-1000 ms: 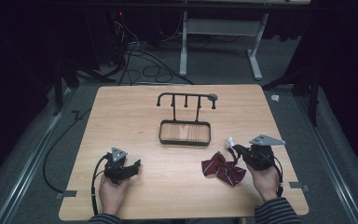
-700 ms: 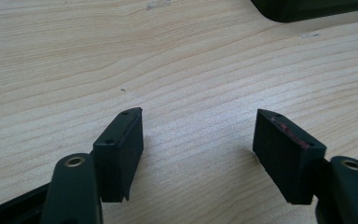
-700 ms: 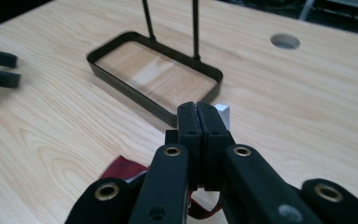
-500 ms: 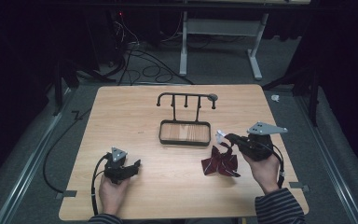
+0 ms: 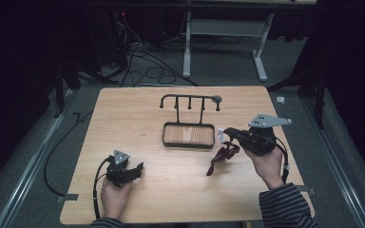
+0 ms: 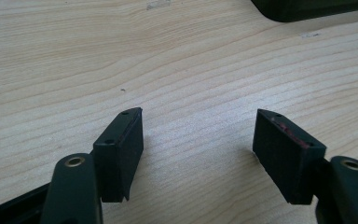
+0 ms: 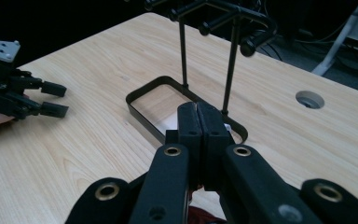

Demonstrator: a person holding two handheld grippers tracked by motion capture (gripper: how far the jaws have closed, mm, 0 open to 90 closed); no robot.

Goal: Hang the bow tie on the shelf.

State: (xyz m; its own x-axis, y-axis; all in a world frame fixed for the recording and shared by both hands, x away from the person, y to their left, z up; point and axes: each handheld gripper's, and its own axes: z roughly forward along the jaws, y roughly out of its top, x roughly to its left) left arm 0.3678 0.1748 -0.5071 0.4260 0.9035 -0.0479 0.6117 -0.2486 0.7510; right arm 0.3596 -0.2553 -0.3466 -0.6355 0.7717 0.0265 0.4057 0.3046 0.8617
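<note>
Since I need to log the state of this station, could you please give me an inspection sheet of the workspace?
Surface: light wooden table, with a round hole in its top.
Job's things: dark red cloth hanging from the right gripper, lifted off the table; black hook rack standing upright on its tray base mid-table.
Clutter: nothing seen on the table.
Grippers: right gripper shut on the cloth, beside the tray base; left gripper open with nothing between its pads, low over the wood.
Cables: one trailing from each gripper; a tangle on the floor beyond the table.
Surroundings: dark room, grey floor, a white desk frame behind.
</note>
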